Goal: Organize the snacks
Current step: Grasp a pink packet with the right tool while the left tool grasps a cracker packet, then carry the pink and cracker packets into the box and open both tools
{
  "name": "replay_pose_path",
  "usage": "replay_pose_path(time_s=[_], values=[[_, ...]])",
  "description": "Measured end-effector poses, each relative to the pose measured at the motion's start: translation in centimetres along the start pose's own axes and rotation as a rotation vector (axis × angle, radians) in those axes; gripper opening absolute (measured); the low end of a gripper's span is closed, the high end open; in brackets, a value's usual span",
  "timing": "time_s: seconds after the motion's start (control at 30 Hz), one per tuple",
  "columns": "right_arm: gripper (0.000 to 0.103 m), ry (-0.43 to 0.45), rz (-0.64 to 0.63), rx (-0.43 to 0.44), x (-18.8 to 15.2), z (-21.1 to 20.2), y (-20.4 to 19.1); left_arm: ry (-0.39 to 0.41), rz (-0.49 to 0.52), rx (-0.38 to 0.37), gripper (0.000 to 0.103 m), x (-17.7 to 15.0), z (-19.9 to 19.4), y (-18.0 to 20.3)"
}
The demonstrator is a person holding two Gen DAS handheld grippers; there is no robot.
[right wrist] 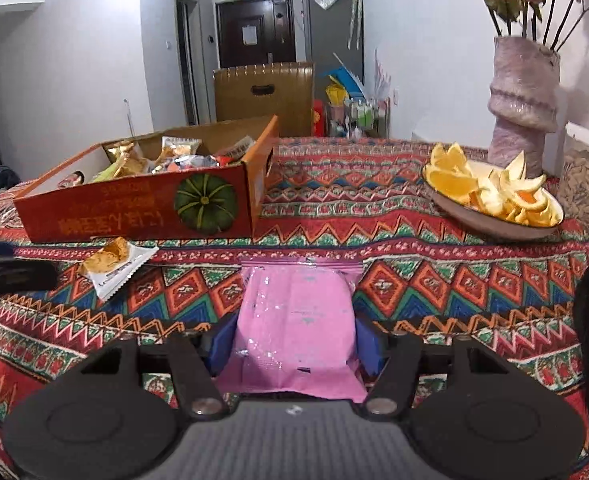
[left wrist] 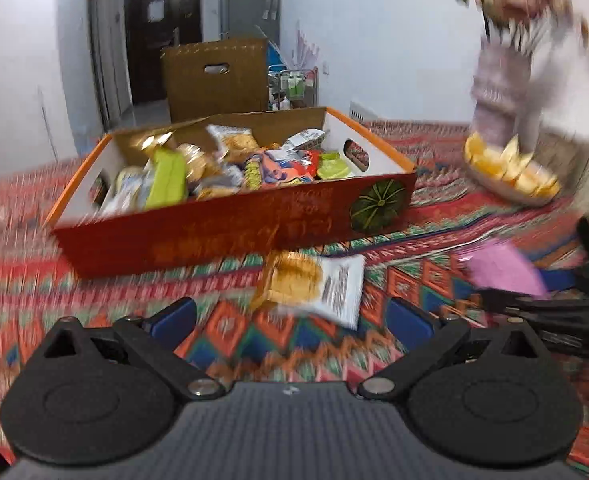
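In the right wrist view, at the bottom centre, my right gripper point(right wrist: 294, 342) is closed on the pink snack packet point(right wrist: 294, 320); the blue pads press on both its sides. In the left wrist view, my left gripper point(left wrist: 292, 318) stands wide open with nothing between the fingers, above the patterned tablecloth point(left wrist: 94, 292). Just beyond it, in the middle of the frame, the white cookie packet point(left wrist: 314, 284) lies on the cloth. Behind this packet is the red cardboard box point(left wrist: 214, 236), which holds many snacks. At the right of the frame I see the plate of orange pieces point(right wrist: 490, 196), and behind it the vase with flowers point(right wrist: 522, 100).
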State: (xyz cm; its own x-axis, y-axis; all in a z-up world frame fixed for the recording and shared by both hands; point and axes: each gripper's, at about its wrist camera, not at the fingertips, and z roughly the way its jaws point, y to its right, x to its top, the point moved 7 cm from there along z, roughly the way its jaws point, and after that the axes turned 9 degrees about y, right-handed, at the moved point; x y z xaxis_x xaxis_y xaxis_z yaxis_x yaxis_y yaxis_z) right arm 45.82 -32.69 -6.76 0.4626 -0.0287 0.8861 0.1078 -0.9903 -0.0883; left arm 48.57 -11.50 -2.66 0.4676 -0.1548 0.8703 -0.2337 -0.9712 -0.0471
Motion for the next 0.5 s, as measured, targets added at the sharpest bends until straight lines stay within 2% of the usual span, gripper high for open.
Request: replay_pose_path(time_s=[0.1,0.23,0.27,0.3,0.37,0.43,0.5], values=[[0.061,0.039,0.035,0.041,0.3,-0.9,0.2,-0.02,0.081,-0.005,0.103,-0.2,3.4,1.1],[0.061,0.044,0.018,0.055,0.1,-1.5,-0.1,-0.077,0.048,0.011,0.102,-0.9,6.6,1.0],[0.061,0.049,0.016,0.053,0.1,-1.7,-0.2,-0.075,0.024,-0.005,0.1,-1.0,6.8,0.9],[0.061,0.055,0.019,0.059,0.2,-1.8,-0.2,-0.076,0.0,-0.027,0.095,-1.1,6.8,0.9],[0.061,0.058,0.036,0.075,0.3,-1.9,-0.1,-0.06,-0.013,-0.049,0.066,-1.0,6.2,0.9],[0.061,0.047,0.049,0.073,0.1,-1.6,0.1,-0.062,-0.017,-0.055,0.059,-1.0,5.7,1.0],[0.061,0.036,0.055,0.072,0.0,-1.5,0.1,-0.07,-0.037,-0.062,0.056,-1.2,4.8,1.0]])
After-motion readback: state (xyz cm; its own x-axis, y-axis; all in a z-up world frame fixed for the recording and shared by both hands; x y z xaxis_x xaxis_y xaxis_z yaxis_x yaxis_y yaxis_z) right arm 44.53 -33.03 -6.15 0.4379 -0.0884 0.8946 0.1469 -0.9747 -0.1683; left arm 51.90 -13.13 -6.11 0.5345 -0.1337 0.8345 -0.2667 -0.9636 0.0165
